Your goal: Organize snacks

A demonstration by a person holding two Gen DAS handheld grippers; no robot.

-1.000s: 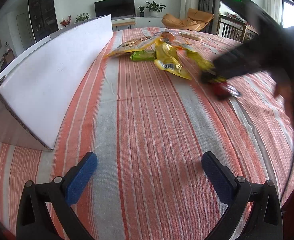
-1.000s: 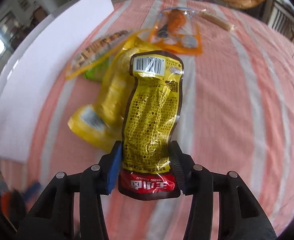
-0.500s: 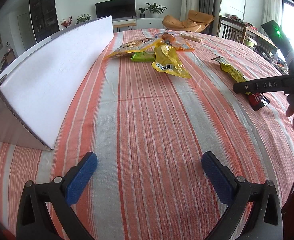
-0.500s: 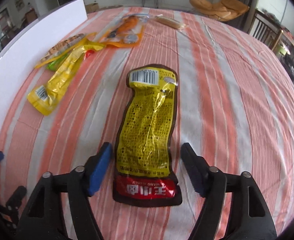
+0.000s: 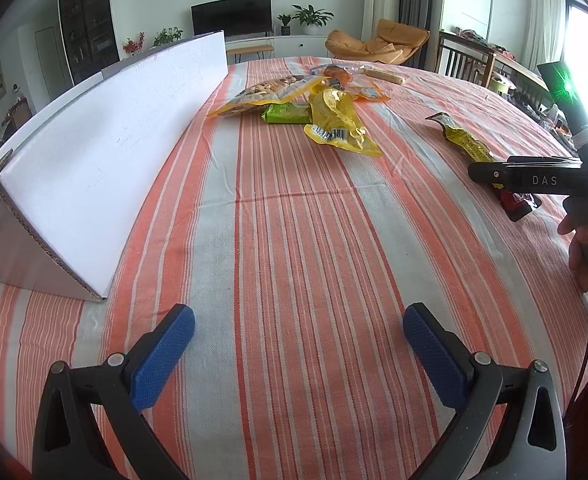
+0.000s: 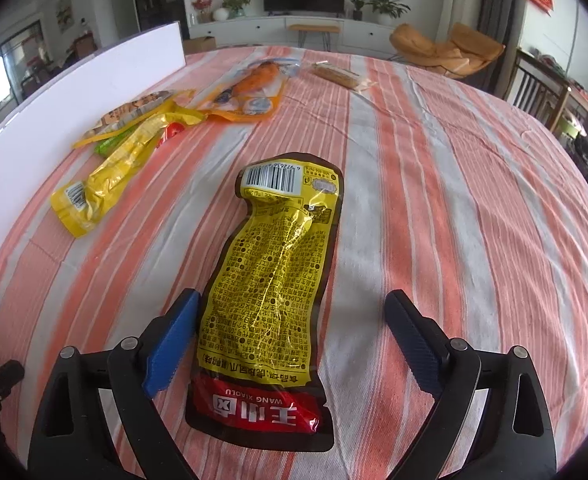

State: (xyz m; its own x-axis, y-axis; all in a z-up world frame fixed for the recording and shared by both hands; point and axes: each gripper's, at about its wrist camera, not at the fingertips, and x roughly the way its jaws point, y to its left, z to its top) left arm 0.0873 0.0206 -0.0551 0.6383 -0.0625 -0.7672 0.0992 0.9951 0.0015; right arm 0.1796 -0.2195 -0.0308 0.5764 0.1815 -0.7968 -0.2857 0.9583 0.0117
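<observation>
Where stripes run, tablecloth (image 5: 294, 240)

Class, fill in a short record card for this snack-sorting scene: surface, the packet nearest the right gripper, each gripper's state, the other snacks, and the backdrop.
Surface: striped tablecloth
Nearest packet: yellow and red snack packet, lying flat, barcode end away from the camera
Right gripper: open, jaws just widened, packet between them but not pressed
Left gripper: open, nothing between its fingers
Other snacks: loose pile of packets further back
Backdrop: white board along the table's left side

pouch (image 6: 272, 280) on table (image 6: 453, 200), snack pile (image 6: 142, 128) behind-left.
</observation>
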